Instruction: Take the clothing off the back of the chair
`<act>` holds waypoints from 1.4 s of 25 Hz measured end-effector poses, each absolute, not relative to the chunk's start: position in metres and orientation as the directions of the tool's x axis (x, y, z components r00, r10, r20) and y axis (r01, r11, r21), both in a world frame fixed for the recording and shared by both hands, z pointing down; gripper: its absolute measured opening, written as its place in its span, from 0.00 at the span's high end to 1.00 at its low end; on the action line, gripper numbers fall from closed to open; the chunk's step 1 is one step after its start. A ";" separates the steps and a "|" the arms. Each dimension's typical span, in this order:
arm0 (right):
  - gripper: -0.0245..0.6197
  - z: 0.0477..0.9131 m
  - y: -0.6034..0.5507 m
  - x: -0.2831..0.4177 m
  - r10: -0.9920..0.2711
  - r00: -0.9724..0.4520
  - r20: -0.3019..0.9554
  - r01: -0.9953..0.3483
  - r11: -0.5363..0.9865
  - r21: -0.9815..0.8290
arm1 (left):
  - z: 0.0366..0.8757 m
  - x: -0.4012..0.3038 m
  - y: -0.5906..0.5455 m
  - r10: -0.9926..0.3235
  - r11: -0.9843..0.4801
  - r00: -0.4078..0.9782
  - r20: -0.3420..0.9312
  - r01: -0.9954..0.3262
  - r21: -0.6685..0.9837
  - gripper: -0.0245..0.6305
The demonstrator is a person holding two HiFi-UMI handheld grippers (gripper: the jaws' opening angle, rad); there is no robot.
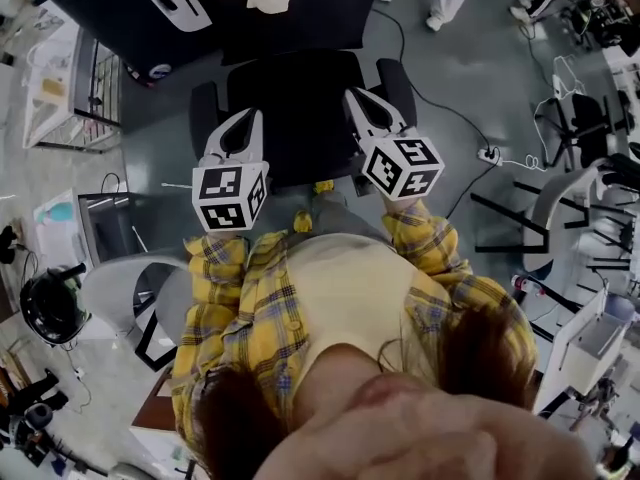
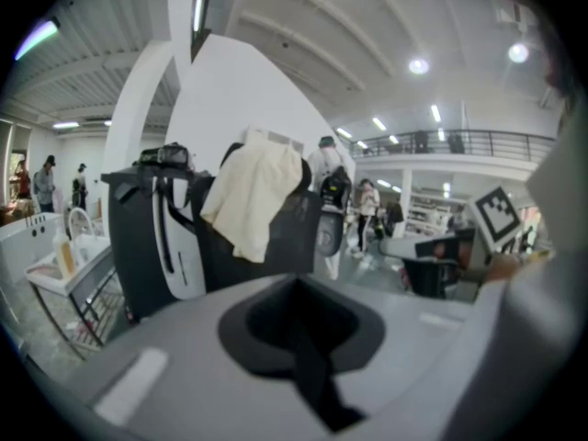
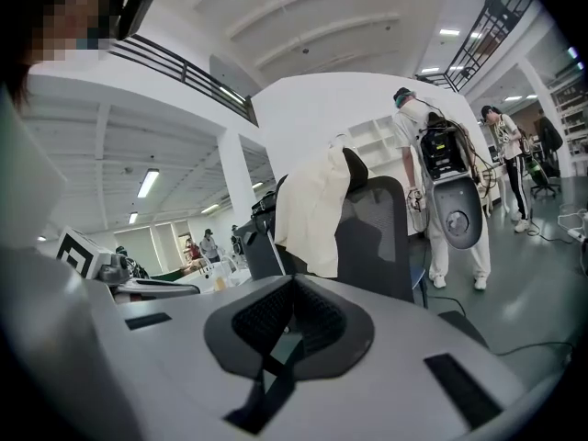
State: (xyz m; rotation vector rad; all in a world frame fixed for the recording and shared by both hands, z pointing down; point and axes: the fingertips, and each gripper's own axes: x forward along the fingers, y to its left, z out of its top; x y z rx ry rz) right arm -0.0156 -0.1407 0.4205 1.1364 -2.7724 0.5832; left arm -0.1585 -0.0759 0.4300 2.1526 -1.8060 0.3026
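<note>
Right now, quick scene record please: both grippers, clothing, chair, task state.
left gripper: jaws shut, empty
right gripper: jaws shut, empty
clothing: cream, draped over the chair's backrest, neither gripper touching it
chair: black office chair, straight ahead of the person, seat facing them
bystander: in white, standing beyond the chair
task state: clothing not yet grasped

Your right tool (image 3: 292, 283), jaws together with nothing between them, points toward a dark office chair (image 3: 378, 237). A cream garment (image 3: 317, 211) hangs draped over the top of the chair's back. Just right of the chair, a person (image 3: 413, 122) in white stands with back turned, wearing a backpack (image 3: 444, 152).
</note>
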 end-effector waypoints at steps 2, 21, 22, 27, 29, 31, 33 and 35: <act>0.94 0.418 -0.157 -0.021 -0.647 -0.731 0.215 -0.679 0.663 -0.315 | 0.426 -0.161 -0.090 -0.919 -0.146 0.172 0.354 -0.984 0.098 0.96; 0.94 0.372 -0.304 -0.044 -0.566 -0.817 0.107 -0.571 0.772 -0.278 | 0.378 -0.168 -0.232 -0.943 -0.069 0.084 0.323 -0.996 0.060 0.96; 0.94 0.369 -0.310 -0.045 -0.567 -0.818 0.103 -0.571 0.775 -0.272 | 0.376 -0.168 -0.237 -0.943 -0.065 0.077 0.323 -0.997 0.047 0.96; 0.94 0.354 -0.329 -0.055 -0.580 -0.811 0.074 -0.577 0.774 -0.261 | 0.361 -0.175 -0.256 -0.948 -0.069 0.071 0.309 -0.997 0.018 0.96; 0.94 0.347 -0.335 -0.060 -0.592 -0.804 0.061 -0.586 0.770 -0.253 | 0.355 -0.180 -0.264 -0.951 -0.080 0.079 0.298 -0.997 0.009 0.96; 0.94 0.342 -0.338 -0.065 -0.604 -0.796 0.051 -0.596 0.765 -0.244 | 0.352 -0.184 -0.270 -0.952 -0.093 0.091 0.293 -0.996 0.005 0.96; 0.94 0.338 -0.340 -0.069 -0.616 -0.787 0.043 -0.606 0.759 -0.239 | 0.350 -0.189 -0.278 -0.951 -0.108 0.104 0.291 -0.994 0.002 0.96; 0.94 0.333 -0.345 -0.073 -0.627 -0.778 0.037 -0.617 0.753 -0.230 | 0.344 -0.194 -0.286 -0.952 -0.120 0.114 0.284 -0.993 -0.005 0.96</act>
